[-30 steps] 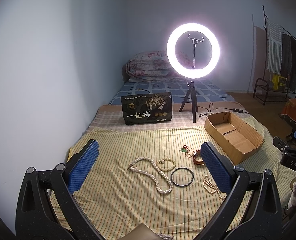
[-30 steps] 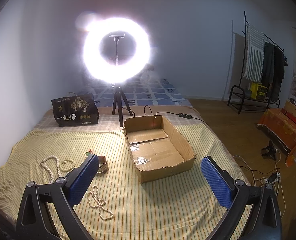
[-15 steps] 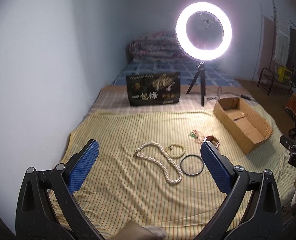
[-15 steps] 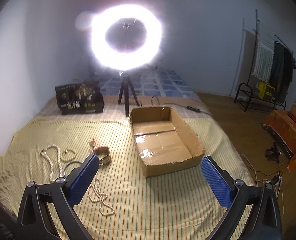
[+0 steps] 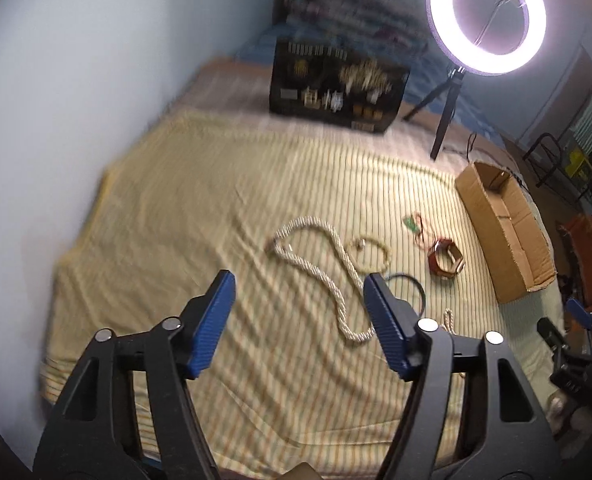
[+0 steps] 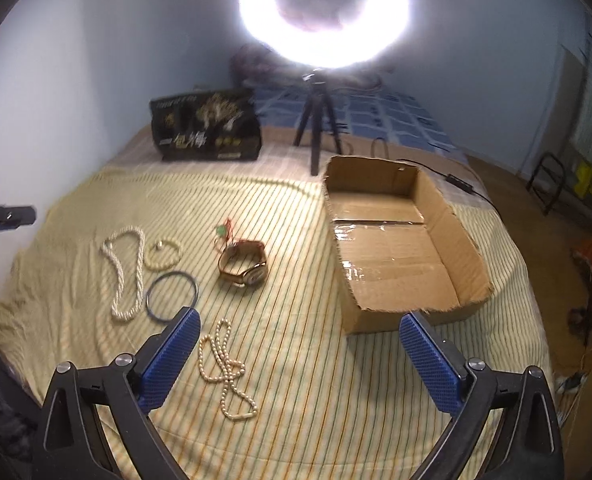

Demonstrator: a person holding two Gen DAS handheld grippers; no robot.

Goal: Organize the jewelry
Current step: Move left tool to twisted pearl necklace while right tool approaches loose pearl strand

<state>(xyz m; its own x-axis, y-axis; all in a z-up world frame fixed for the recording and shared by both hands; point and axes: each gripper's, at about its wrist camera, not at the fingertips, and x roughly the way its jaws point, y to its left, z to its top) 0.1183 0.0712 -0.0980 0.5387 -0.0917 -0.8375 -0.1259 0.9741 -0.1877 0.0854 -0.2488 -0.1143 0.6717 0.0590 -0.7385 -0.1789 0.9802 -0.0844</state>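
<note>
Jewelry lies on a yellow striped cloth (image 6: pixel 296 380). A thick white rope necklace (image 5: pixel 328 276) (image 6: pixel 126 272), a small bead bracelet (image 5: pixel 370 254) (image 6: pixel 163 254), a dark bangle (image 6: pixel 171 291), a brown-strap watch (image 5: pixel 446 262) (image 6: pixel 245 265), a red cord with a green pendant (image 6: pixel 224 232) and a thin pearl strand (image 6: pixel 226 372) are there. An open cardboard box (image 6: pixel 400 240) (image 5: pixel 504 232) stands to their right. My left gripper (image 5: pixel 300 316) is open and empty, above the rope necklace. My right gripper (image 6: pixel 296 360) is open and empty, above the pearl strand.
A lit ring light on a tripod (image 6: pixel 320 128) (image 5: pixel 484 16) stands behind the box. A black printed bag (image 6: pixel 206 126) (image 5: pixel 336 84) stands at the back. A wall runs along the left. A clothes rack (image 6: pixel 552 184) stands on the floor at right.
Both grippers have moved forward and tilted down toward the jewelry. The left jaws have narrowed but stay open. Nothing has been picked up.
</note>
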